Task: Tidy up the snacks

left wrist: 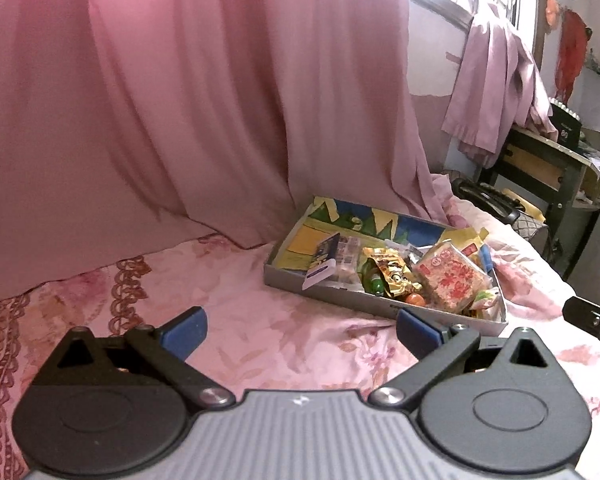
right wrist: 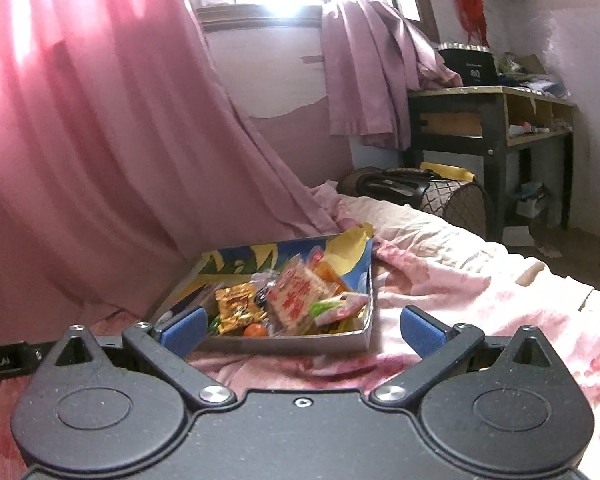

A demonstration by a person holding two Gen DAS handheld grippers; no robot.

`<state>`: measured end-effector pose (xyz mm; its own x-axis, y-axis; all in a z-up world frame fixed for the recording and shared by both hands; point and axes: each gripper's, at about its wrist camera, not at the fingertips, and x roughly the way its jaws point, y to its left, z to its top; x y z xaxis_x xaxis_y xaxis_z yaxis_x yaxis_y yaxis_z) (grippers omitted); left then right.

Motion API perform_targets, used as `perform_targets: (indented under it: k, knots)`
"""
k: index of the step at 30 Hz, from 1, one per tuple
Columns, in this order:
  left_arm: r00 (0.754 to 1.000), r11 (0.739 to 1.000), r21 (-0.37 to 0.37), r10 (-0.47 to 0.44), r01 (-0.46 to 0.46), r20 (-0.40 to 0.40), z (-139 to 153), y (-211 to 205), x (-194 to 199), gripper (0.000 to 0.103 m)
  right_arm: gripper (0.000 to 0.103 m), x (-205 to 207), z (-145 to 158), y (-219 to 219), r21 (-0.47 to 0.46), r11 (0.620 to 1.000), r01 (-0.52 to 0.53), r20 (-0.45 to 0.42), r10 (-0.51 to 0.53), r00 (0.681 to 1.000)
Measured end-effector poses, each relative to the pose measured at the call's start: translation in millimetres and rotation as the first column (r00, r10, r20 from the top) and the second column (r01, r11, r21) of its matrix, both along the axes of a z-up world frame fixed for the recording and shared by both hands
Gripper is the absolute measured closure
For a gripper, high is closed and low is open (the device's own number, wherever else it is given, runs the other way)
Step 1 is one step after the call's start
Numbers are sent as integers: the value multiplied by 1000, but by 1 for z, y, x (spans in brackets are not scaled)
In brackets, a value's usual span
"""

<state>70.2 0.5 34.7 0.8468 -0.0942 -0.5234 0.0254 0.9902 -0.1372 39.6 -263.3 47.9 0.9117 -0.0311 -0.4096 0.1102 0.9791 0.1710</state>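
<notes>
Both the left gripper [left wrist: 300, 330] and right gripper [right wrist: 300, 330] hang wide apart, empty, over floral bedding [left wrist: 260, 320]. The shallow cardboard tray [right wrist: 284, 344] holds crinkly snack packets [right wrist: 296, 300], labels blurred, its near corner hidden behind a blue pad [right wrist: 184, 330].

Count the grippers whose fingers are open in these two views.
2. The left gripper is open above the floral bedspread, short of the snack box. The right gripper is open just before the box's near wall.
</notes>
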Motion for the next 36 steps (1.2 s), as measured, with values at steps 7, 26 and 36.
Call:
perform_targets:
  k: [7,26,36]
  knots:
    - [999,1000,16,-8,7,32,-6,1,-24,0,1,-21,-3,15,-38,999,-18,-2,18,1000]
    - [999,1000,26,-2,1,52,-20,7,-52,0,1,-46,-12,27,-78,997,1,-6,-2,1000]
    - [1000,1000,-9,20,-20,21,-30,13,-63,0,1,-62,-26,44,-78,996,-34,-58,29,998]
